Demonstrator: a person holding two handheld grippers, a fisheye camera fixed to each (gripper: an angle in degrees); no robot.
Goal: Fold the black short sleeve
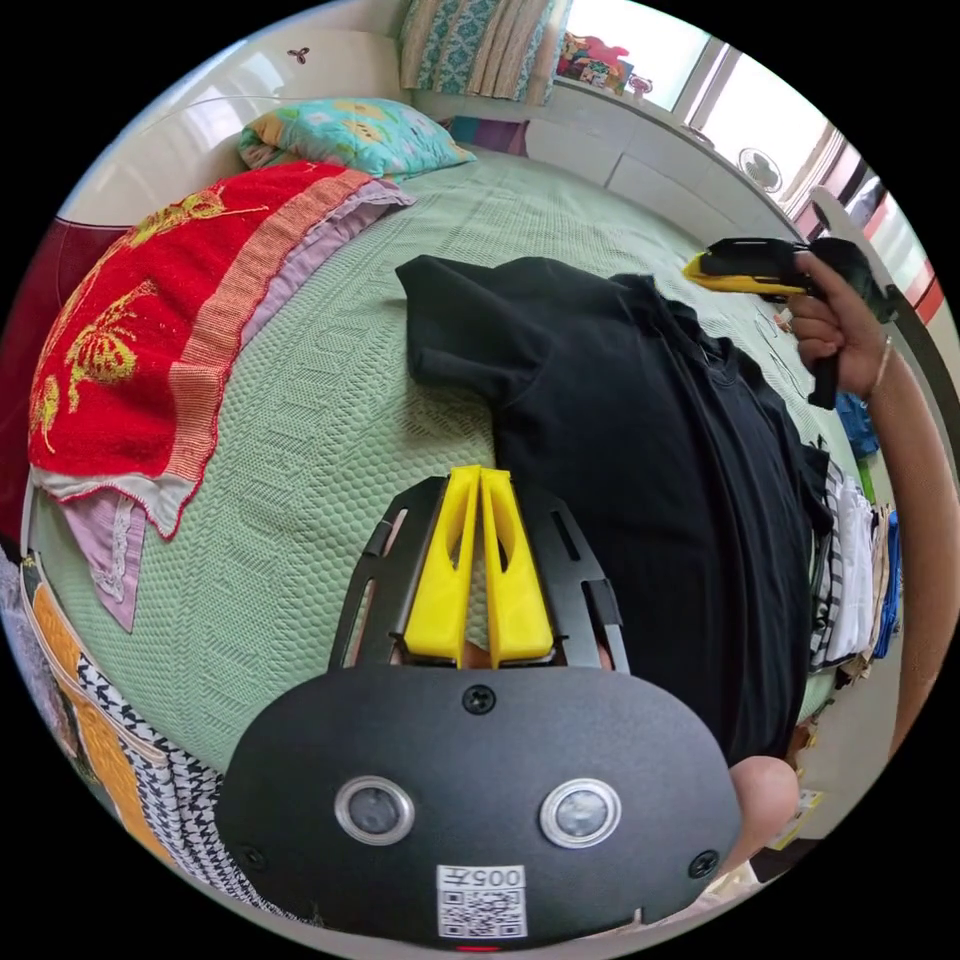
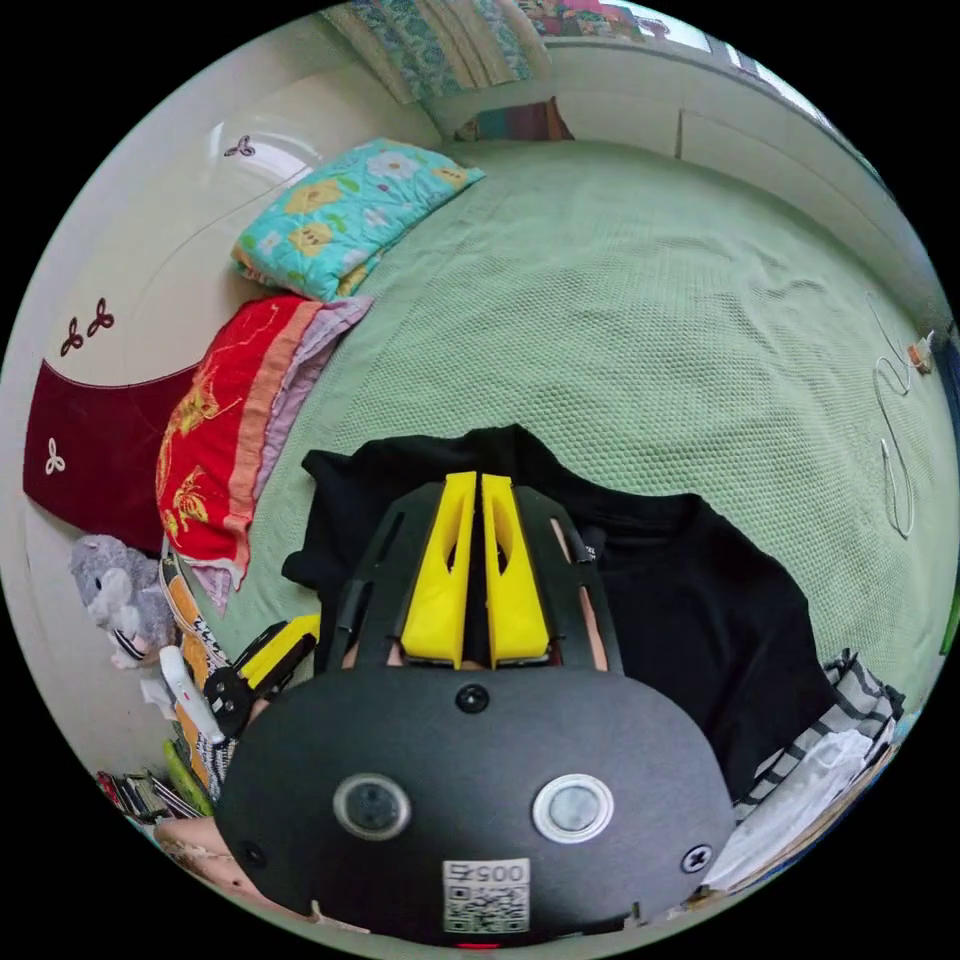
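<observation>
The black short sleeve shirt [image 1: 640, 440] is spread on the green bed cover [image 1: 330, 440]. The left tongs [image 1: 478, 480] are seen with the 2 yellow jaws closed together, empty, just beside the shirt's near left edge. The right tongs [image 2: 478, 485] are closed too, over the shirt [image 2: 700, 610]; whether cloth is pinched cannot be told. A red towel [image 1: 130, 340] lies far left.

Shirt [image 1: 640, 440] on bed [image 1: 330, 440]
</observation>
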